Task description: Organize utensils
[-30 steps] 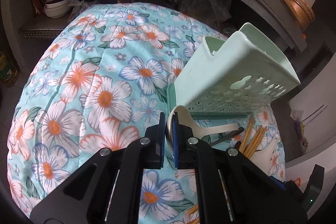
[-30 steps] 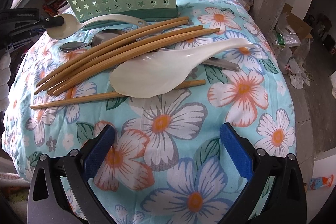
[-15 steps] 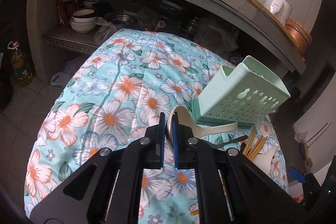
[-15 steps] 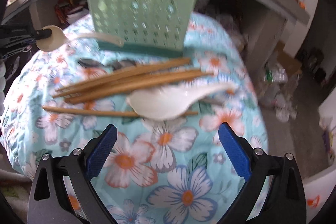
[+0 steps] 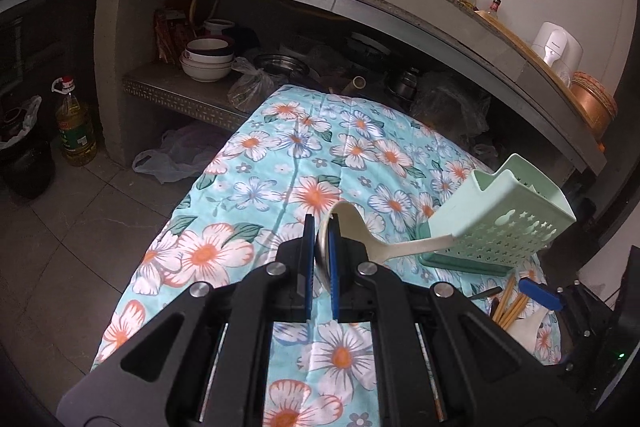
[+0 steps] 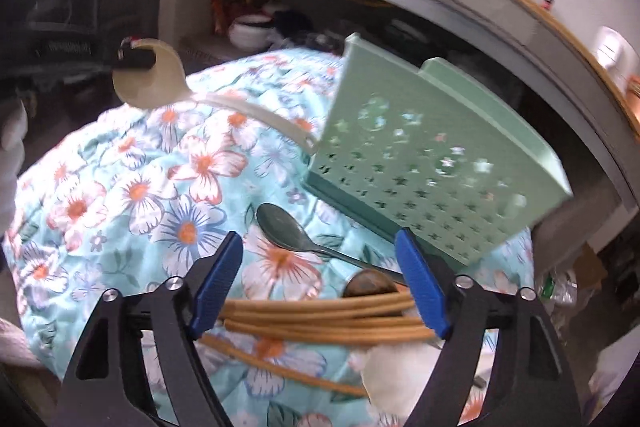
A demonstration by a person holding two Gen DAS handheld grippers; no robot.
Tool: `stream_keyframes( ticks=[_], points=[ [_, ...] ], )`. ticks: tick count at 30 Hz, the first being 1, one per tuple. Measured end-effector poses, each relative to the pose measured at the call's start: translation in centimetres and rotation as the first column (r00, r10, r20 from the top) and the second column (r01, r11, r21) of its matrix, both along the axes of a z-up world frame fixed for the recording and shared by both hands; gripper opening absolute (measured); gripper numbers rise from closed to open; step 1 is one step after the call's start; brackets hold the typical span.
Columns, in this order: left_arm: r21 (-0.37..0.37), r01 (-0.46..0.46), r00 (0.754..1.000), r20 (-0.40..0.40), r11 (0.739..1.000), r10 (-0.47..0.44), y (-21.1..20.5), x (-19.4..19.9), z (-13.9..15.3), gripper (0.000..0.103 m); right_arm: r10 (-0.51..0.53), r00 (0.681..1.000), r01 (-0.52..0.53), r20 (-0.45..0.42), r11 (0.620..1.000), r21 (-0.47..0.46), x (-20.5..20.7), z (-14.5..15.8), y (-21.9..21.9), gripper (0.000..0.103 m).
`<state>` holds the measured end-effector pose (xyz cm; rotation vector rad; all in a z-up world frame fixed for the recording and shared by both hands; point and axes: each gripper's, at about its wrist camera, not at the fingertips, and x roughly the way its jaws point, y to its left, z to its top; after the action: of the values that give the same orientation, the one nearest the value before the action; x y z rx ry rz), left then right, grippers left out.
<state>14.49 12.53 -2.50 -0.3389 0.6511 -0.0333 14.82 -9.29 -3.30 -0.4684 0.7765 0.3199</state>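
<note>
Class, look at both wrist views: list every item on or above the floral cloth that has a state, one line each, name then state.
Left tool: shut on the cream spoon's bowl.
Cream spoon: lifted off the cloth, handle toward the holder.
Right tool: closing astride the chopsticks, pads not yet pressing.
Chopsticks: lying bundled on the cloth.
Green holder: standing on the cloth; contents hidden.
Metal spoon: lying flat.

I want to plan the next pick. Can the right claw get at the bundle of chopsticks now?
Probably yes. The right claw is closing around the chopsticks; nothing blocks them, though they cross a metal spoon.
</note>
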Motion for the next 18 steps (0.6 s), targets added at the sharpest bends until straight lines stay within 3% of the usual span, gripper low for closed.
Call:
stream_keyframes(
  ticks=[5,8,13,15,18],
  points=[
    [0.005,-0.026,1.000,-0.011,1.000,0.026,0.8,0.8,-0.3,0.005,0.086,0.994,-0.093,-0.060,0.988,-0.120,1.0,-2.7,2.4,0.051],
    [0.005,-0.041,0.999,-0.015,0.999,0.041,1.3,1.2,-0.5,0.005,0.107,0.991,-0.120,-0.083,0.979,-0.167,1.7,-4.0,3.6,0.050],
    [0.007,-0.065,0.998,-0.016,0.998,0.065,2.2,1.7,-0.4,0.005,0.107,0.990,-0.121,-0.089,0.978,-0.172,2.7,-4.3,4.4,0.048],
    [0.009,-0.071,0.997,-0.013,0.997,0.071,2.5,1.7,-0.3,0.005,0.105,0.989,-0.121,-0.107,0.981,-0.152,3.2,-4.3,4.5,0.042],
    [0.010,-0.073,0.997,0.000,0.997,0.073,2.6,1.7,0.2,0.005,0.114,0.983,-0.131,-0.143,0.985,-0.111,3.5,-4.3,4.7,0.024]
  ],
)
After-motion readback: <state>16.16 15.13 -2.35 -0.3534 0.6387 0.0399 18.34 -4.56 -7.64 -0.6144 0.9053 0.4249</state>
